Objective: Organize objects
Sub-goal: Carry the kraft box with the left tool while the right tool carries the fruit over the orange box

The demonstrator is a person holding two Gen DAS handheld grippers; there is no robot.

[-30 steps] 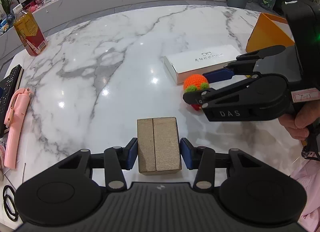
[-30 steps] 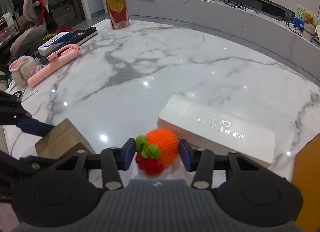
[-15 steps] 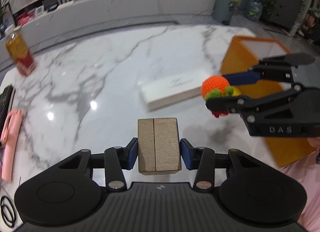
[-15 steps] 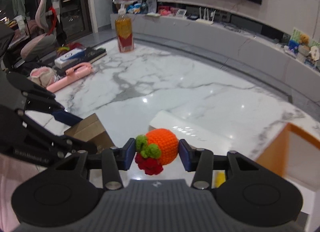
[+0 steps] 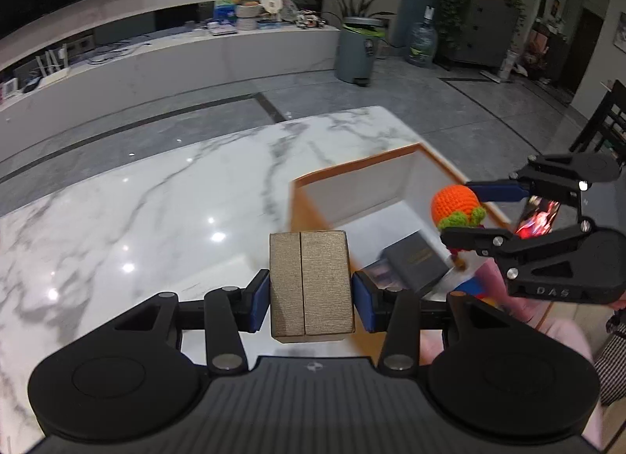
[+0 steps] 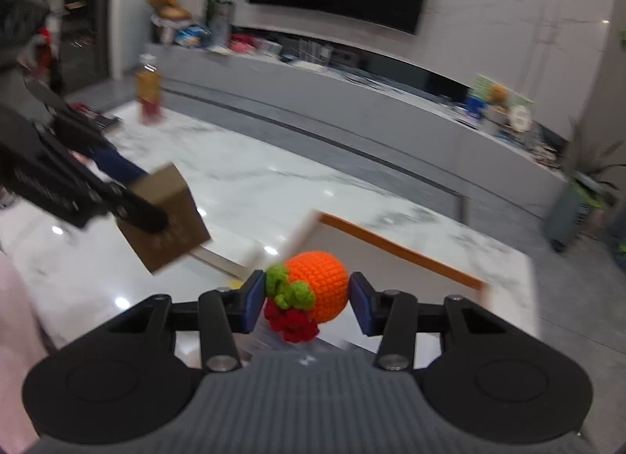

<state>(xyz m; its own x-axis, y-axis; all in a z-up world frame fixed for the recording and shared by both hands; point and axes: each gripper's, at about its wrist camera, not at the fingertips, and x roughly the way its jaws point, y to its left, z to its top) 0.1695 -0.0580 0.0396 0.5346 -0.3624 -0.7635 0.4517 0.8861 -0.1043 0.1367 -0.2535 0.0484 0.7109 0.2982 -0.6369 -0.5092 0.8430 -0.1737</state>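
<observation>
My left gripper (image 5: 311, 299) is shut on a small brown cardboard box (image 5: 311, 282) and holds it in the air above the marble table (image 5: 137, 227). My right gripper (image 6: 305, 299) is shut on an orange crocheted fruit (image 6: 321, 284) with green leaves and a red tuft. Both hang at an orange-rimmed open box (image 5: 352, 196) with white inner walls at the table's right end. In the left wrist view the right gripper (image 5: 465, 215) carries the crocheted fruit (image 5: 456, 205) over that box. A dark flat case (image 5: 416, 260) lies inside it.
An orange drink bottle (image 6: 148, 96) stands at the table's far left end. A grey bin (image 5: 358, 49) and a water jug (image 5: 422, 41) stand on the floor beyond. A pink sleeve (image 5: 508, 321) shows under the right gripper. A dark chair (image 5: 602, 121) stands at right.
Both grippers have risen and swung right with their loads, from over the white long box on the table to the orange-rimmed box. Neither grip has altered.
</observation>
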